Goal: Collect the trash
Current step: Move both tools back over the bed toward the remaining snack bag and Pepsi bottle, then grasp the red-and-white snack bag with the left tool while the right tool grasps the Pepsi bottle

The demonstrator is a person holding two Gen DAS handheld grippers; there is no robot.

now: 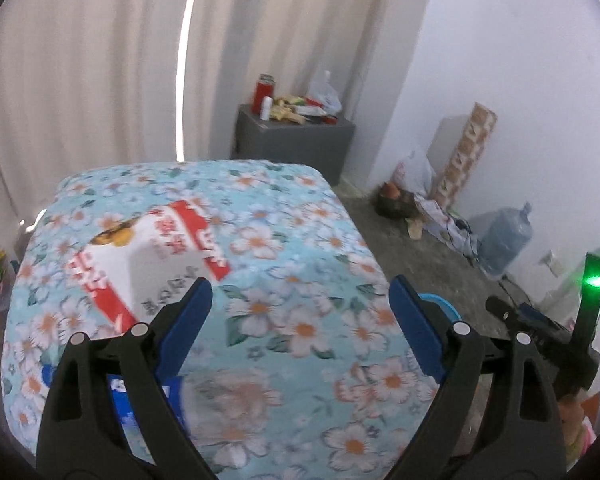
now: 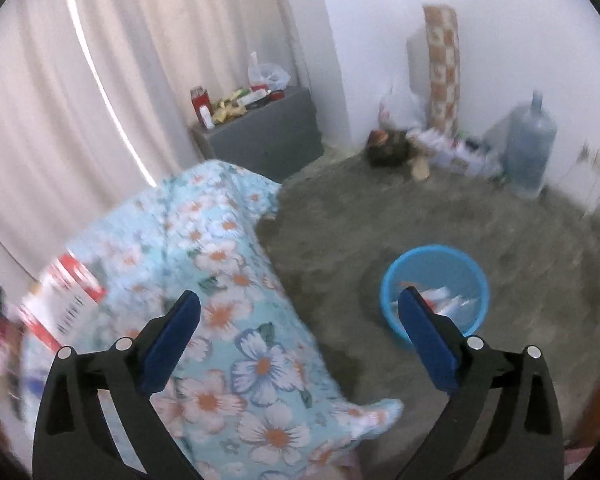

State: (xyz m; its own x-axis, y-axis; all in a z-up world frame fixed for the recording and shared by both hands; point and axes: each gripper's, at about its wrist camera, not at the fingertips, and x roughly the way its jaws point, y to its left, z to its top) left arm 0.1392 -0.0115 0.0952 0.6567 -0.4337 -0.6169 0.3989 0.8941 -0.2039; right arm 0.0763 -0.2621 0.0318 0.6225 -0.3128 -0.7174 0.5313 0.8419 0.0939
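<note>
Left gripper [image 1: 302, 292] above a worktop draped in a pale-blue floral cloth [image 1: 300, 240], its blue fingers [image 1: 188, 320] spread wide apart and holding nothing; a red-and-white printed snack wrapper [image 1: 148, 256] lies flat on the cloth, just ahead of the left finger; a second, blue-and-white packet [image 1: 140, 400] lies on the cloth at the near left, partly hidden behind the same finger.

Right gripper [image 2: 300, 304] over the right edge of the worktop, where the cloth [image 2: 236, 280] hangs toward the grey floor [image 2: 420, 216]; its fingers [image 2: 428, 336] likewise wide apart and empty; the red-and-white wrapper [image 2: 64, 300] appears at the far left of this view, blurred.

Blue plastic basin [image 2: 392, 280] on the floor, beside the worktop and apart from it; inside it lie pale and red-marked crumpled wrappers [image 2: 448, 298], details blurred; the right finger overlaps its near rim in view.

Background: grey cabinet [image 2: 268, 136] against the curtain, its top covered with a red jar, bottles, packets and a clear bag; large water bottle [image 2: 532, 148] and assorted items along the white wall.
</note>
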